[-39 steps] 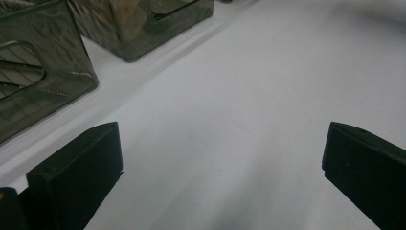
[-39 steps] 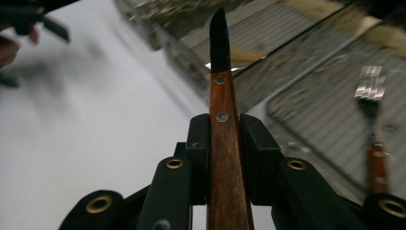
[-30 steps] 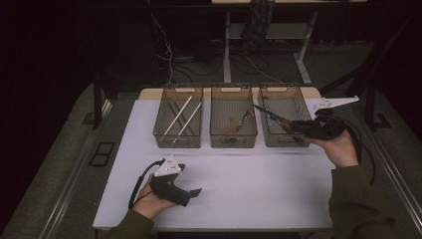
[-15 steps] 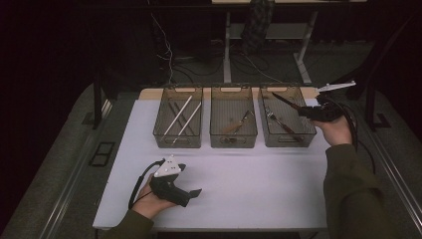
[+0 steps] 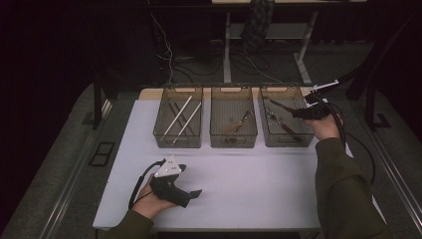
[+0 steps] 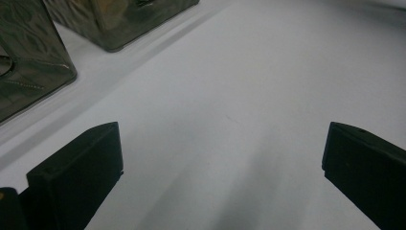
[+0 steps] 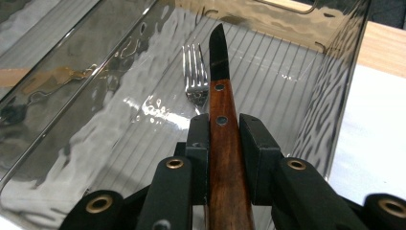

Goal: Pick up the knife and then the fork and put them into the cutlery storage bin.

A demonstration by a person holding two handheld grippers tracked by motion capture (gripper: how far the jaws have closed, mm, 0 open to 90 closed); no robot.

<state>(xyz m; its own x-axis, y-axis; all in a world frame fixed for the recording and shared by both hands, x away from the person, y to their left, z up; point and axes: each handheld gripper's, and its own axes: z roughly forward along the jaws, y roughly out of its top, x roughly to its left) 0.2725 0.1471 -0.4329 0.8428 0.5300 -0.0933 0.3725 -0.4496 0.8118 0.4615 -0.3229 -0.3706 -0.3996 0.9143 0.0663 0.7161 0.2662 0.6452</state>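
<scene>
Two grippers: both resting or working over the white surface (image 5: pixel 259 184)
Right gripper (image 7: pixel 225 132): pinching the knife (image 7: pixel 223 129), holding it over the right bin (image 5: pixel 286 134), above a fork (image 7: pixel 195 76)
Left gripper (image 5: pixel 191 195): spread, lying low on the surface

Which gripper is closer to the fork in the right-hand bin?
Right. The right gripper, shut on a wooden-handled knife, hangs just over the fork. The left gripper rests far away on the table's near edge.

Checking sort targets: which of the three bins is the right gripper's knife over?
The right-hand bin, the one with a fork lying in it. The right gripper holds the wooden-handled knife above it; the middle bin and left bin lie farther left.
</scene>
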